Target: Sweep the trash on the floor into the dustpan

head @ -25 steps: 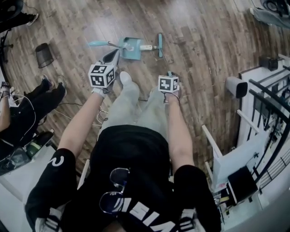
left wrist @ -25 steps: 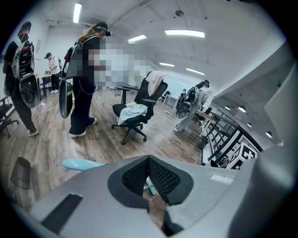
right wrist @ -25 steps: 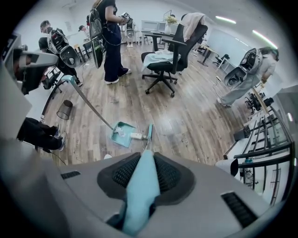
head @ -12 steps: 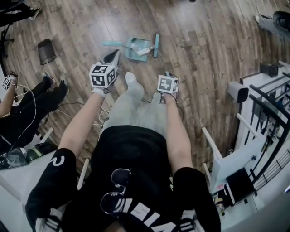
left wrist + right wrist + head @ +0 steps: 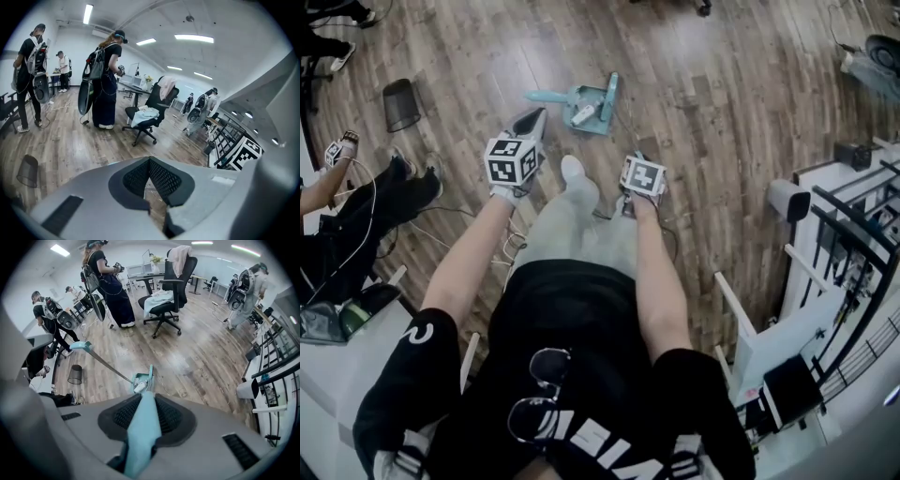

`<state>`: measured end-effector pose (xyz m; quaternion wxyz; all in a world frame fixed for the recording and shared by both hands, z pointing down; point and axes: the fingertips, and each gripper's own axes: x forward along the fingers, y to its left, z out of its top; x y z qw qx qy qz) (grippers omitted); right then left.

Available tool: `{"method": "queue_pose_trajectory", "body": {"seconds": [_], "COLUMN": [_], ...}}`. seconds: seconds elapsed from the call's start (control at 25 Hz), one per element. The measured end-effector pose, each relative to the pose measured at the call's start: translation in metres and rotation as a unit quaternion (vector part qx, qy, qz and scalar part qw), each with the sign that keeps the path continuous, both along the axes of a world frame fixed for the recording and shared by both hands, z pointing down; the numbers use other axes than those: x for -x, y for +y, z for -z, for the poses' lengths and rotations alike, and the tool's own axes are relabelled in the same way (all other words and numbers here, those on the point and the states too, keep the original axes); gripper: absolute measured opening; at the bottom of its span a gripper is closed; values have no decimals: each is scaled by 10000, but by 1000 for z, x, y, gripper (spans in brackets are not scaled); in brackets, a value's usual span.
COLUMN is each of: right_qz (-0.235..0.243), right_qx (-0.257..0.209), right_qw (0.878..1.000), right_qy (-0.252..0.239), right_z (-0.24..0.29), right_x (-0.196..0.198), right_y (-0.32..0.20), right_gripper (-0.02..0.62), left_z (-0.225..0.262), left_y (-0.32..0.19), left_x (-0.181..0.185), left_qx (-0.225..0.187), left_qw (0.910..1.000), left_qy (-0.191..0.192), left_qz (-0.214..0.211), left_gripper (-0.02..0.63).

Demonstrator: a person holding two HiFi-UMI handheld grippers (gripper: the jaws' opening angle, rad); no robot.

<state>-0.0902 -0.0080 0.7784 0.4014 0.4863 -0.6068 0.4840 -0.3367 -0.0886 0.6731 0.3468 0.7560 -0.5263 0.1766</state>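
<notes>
Right gripper (image 5: pixel 143 416) pinches the teal broom handle (image 5: pixel 140 430). Left gripper (image 5: pixel 150 183) is pressed together, nothing between. Far ahead, 1 white scrap (image 5: pixel 581 114) lies seemingly on the dustpan (image 5: pixel 577 95) lip. Nobody's steadying that pan, so a hard stroke could shove it away.

The dustpan (image 5: pixel 575 97) and broom handle (image 5: pixel 140 432) were pale teal, the floor (image 5: pixel 731 103) brown wood-grain planks, the bin (image 5: pixel 398 105) black mesh, the person's shirt (image 5: pixel 572 319) black, trousers (image 5: pixel 581 225) grey.
</notes>
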Motion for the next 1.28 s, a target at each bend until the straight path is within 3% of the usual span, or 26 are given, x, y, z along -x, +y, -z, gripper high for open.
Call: {"method": "queue_pose_trajectory", "body": {"seconds": [0.16, 0.48, 0.6, 0.8, 0.96, 1.28], "right_qz": [19, 311, 529, 502, 525, 472], "right_qx": [112, -179, -488, -772, -1390, -1816], "right_qw": [9998, 9993, 9970, 9956, 9889, 9822], "right_qy": [-184, -81, 268, 155, -62, -16], "right_z": [10, 56, 84, 136, 183, 222], "right_x": [-9, -62, -107, -157, -190, -256], "right_y": [11, 12, 11, 11, 0, 0], "right_gripper": [83, 84, 83, 83, 84, 83], "left_z": [11, 53, 77, 129, 158, 178], "left_y": [7, 25, 32, 29, 34, 47], "left_x": [-6, -36, -61, -97, -122, -160], "left_qx": [-53, -317, -426, -843, -1035, -1160], "left_qw": [9999, 9991, 9986, 9953, 9922, 9882], "left_qy": [-58, -158, -143, 81, 202, 305], "left_qz": [63, 216, 280, 475, 657, 951], "left_gripper": [-2, -2, -2, -2, -2, -2]}}
